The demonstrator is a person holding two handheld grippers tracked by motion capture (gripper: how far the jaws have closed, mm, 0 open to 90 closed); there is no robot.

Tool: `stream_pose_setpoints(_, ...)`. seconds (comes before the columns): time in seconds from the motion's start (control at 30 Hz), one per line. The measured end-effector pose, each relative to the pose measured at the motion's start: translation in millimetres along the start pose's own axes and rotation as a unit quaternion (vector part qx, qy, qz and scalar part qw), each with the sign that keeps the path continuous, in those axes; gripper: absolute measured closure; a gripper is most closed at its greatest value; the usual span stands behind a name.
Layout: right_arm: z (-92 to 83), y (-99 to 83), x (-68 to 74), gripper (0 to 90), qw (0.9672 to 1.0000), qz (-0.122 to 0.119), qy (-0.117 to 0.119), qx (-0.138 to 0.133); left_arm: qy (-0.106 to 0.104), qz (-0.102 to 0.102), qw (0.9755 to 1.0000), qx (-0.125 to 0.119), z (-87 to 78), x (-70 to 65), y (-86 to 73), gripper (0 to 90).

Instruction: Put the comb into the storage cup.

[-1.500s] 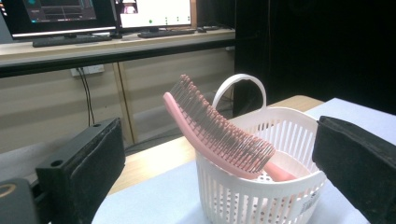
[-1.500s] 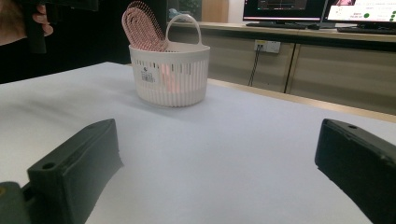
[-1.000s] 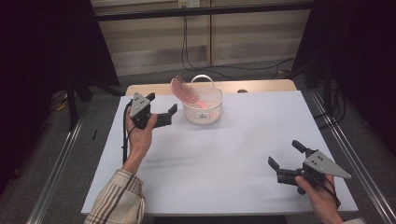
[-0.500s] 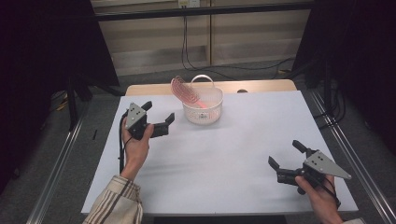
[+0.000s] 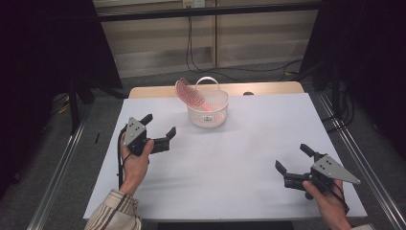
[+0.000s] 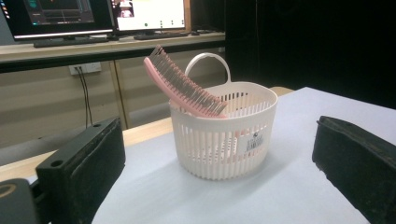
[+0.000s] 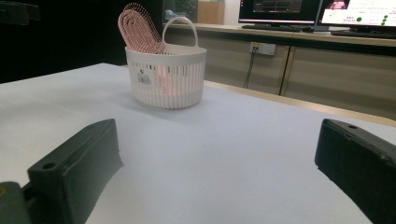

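A white slatted basket (image 5: 208,112) (image 6: 223,137) (image 7: 166,77) with a loop handle stands at the far middle of the white table (image 5: 230,158). A pink hairbrush (image 5: 186,94) (image 6: 180,87) (image 7: 138,29) stands in it, its head leaning out over the rim to the left. My left gripper (image 5: 159,124) hovers open left of the basket, a hand's width from it, jaws pointing at it. My right gripper (image 5: 294,157) rests open near the table's front right corner, far from the basket. Neither holds anything.
Metal rails (image 5: 55,184) run along both sides of the table. A wooden strip (image 5: 268,88) borders its far edge, with cables (image 5: 191,48) hanging behind. Monitors and a keyboard sit on a desk (image 6: 107,39) beyond.
My left gripper has drawn back from the basket, toward the front and slightly left. The right gripper has stayed put.
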State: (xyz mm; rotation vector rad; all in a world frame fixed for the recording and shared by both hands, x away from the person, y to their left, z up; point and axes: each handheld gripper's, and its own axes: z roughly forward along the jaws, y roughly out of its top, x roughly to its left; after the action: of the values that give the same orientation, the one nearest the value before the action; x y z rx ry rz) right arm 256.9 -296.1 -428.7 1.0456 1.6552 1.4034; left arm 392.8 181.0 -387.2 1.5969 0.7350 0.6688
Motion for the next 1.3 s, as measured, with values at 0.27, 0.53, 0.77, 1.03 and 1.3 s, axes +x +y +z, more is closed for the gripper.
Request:
stream_pose_setpoints(0.27, 0.8, -0.4, -0.3, 0.0, 1.0, 0.0, 0.0, 0.001, -0.012, -0.008, 0.9999, 0.004, -12.8, -6.8, -4.1, 2.6)
stream_pose_setpoints(0.53, 0.5, -0.2, -0.3, 0.0, 1.0, -0.001, -0.002, 0.0, -0.008, 0.0, 0.9999, 0.009, -32.0, -14.0, -12.3, 2.6)
stream_pose_setpoints(0.77, -0.1, 0.0, -0.2, 0.0, 1.0, 0.0, -0.002, 0.0, -0.011, -0.005, 0.9997, 0.023, -47.4, -21.7, -19.6, 2.6)
stream_pose_setpoints(1.03, -0.6, 0.3, 0.3, 0.0, 1.0, 0.001, -0.003, -0.003, 0.002, 0.003, 0.9998, 0.02, -63.5, -26.9, -21.9, 2.6)
stream_pose_setpoints(1.3, -1.4, 0.4, 1.1, 0.0, 1.0, 0.001, -0.006, -0.003, 0.019, -0.002, 0.9995, 0.025, -78.5, -24.9, -29.5, 2.6)
